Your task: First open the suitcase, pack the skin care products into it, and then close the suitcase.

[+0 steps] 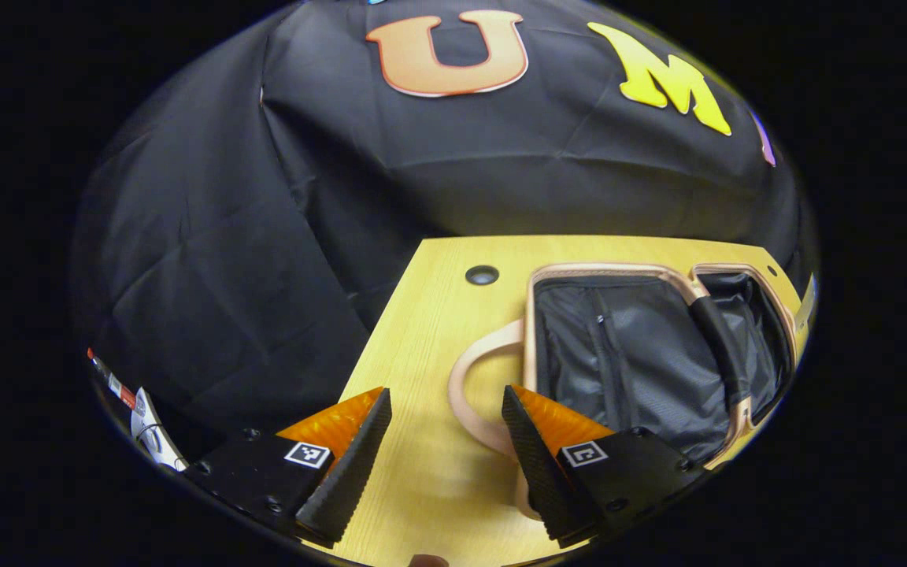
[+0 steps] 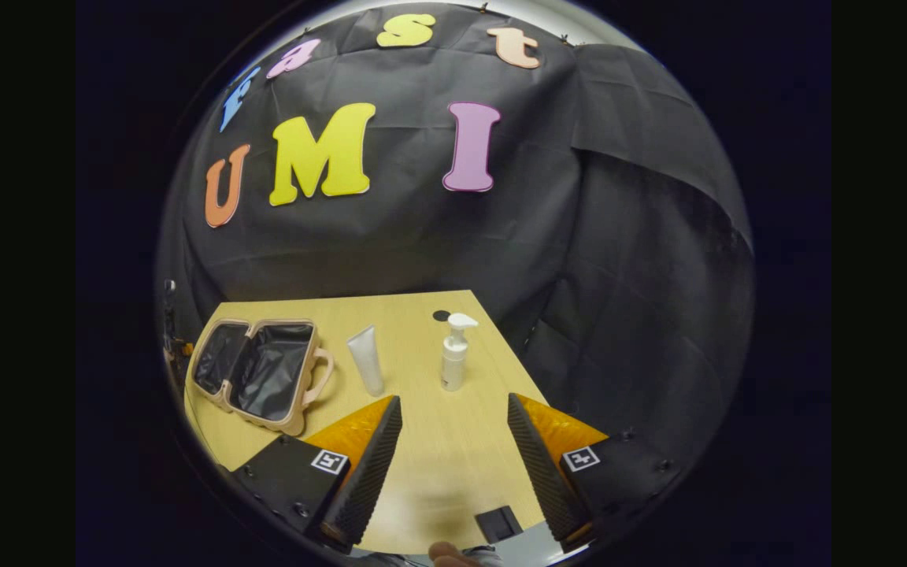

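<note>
Suitcase (image 2: 258, 376) lies open on the table (image 2: 422, 441) (tube (image 2: 366, 361) and pump bottle (image 2: 454, 353) beside it); left gripper (image 1: 446, 441) and right gripper (image 2: 453, 449) fingers spread wide, holding nothing

A light wooden table (image 2: 422, 457) with a dark round grommet hole (image 1: 482, 275) carries an opened pink suitcase (image 2: 260, 374) lying flat, a white tube (image 2: 366, 361) lying beside it, and an upright pump bottle (image 2: 454, 351).

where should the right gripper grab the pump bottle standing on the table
Grip the pump bottle around its straight cylindrical body, below the pump head, coming in level from the front. It stands upright and apart from the tube, so the open right gripper likely fits around it.
</note>
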